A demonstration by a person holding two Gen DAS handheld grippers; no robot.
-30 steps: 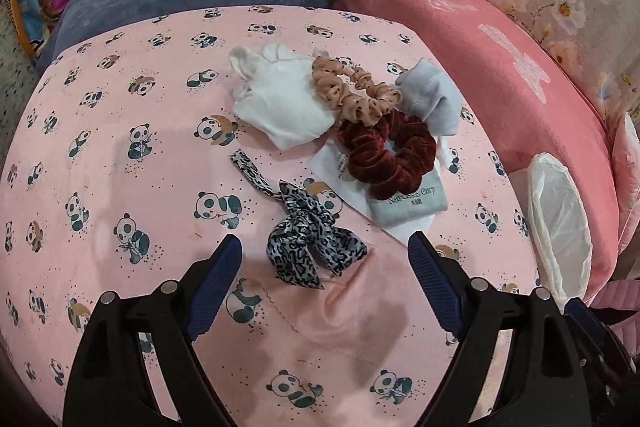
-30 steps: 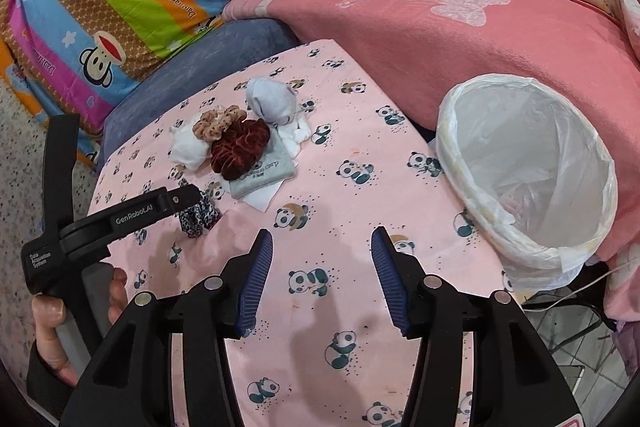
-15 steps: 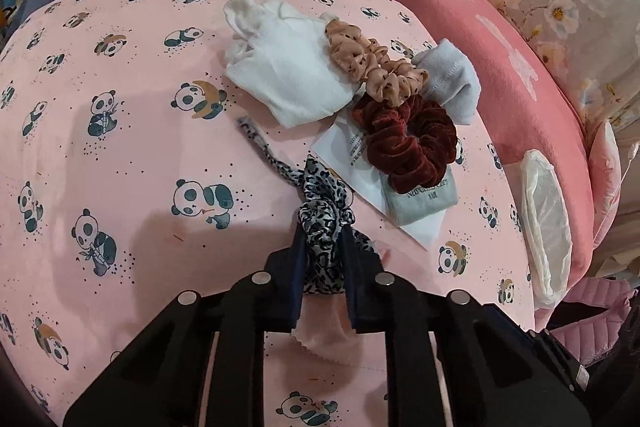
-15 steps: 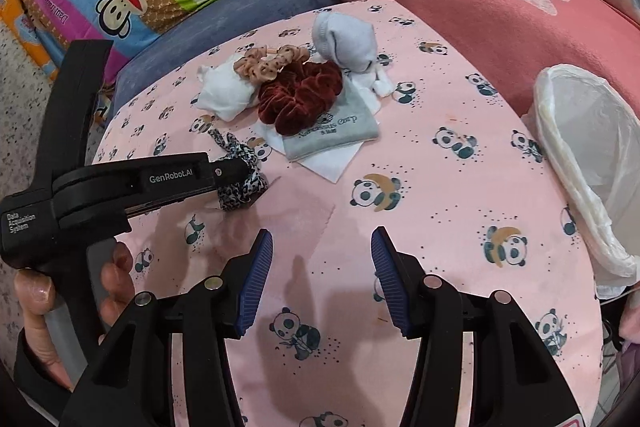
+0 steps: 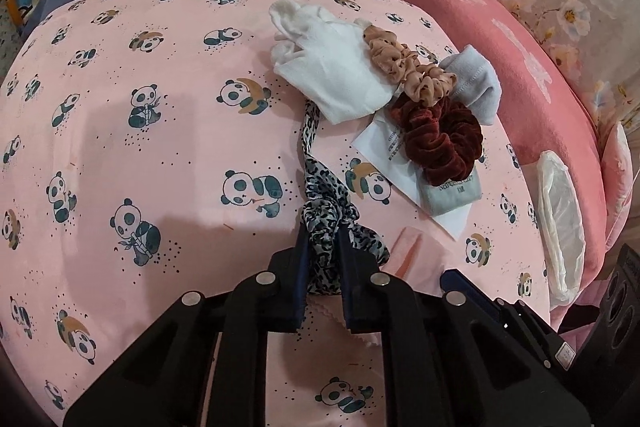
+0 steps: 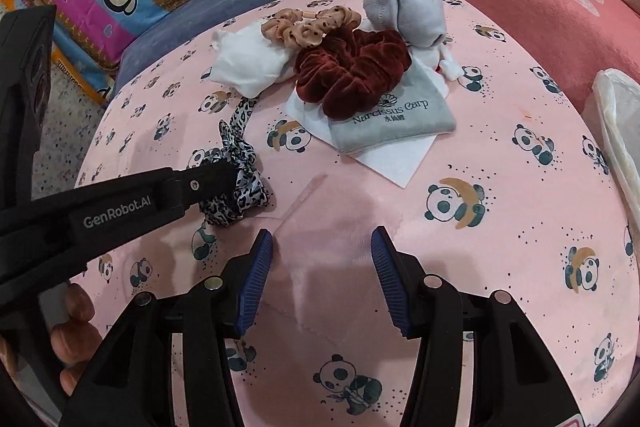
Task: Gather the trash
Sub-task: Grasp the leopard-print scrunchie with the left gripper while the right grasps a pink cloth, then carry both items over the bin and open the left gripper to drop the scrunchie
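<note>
On the pink panda-print desk [image 5: 120, 131], the dark red velvet scrunchie [image 5: 442, 139] serves as the landmark. One left tool [image 5: 322, 247] is clenched on one leopard-print hair tie [image 5: 324, 203], which lies on the cloth to the near left of the red scrunchie; its thin tail runs up toward the white sock. In the right wrist view the same left tool [image 6: 224, 177] reaches in from the left, its tip pinching the hair tie [image 6: 240, 183], with a person's fingers [image 6: 76, 323] wrapped on the handle.

One right tool [image 6: 322, 259] hangs released over bare cloth on the near side of the red scrunchie [image 6: 352, 71], with nothing between its two blue pads [image 6: 256, 279].

Touching the red scrunchie on its far side lies one tan dotted scrunchie [image 5: 408, 71]. One white sock [image 5: 332, 75] sits to the far left of it, one pale grey sock [image 5: 476, 83] to the far right. Under the red scrunchie lie one grey cloth pouch with printed lettering [image 6: 396, 123] and one white sheet of paper [image 6: 400, 159].

Well to the right of the red scrunchie, off the desk's edge, stands one bin lined with a white plastic bag [image 5: 560, 219].
</note>
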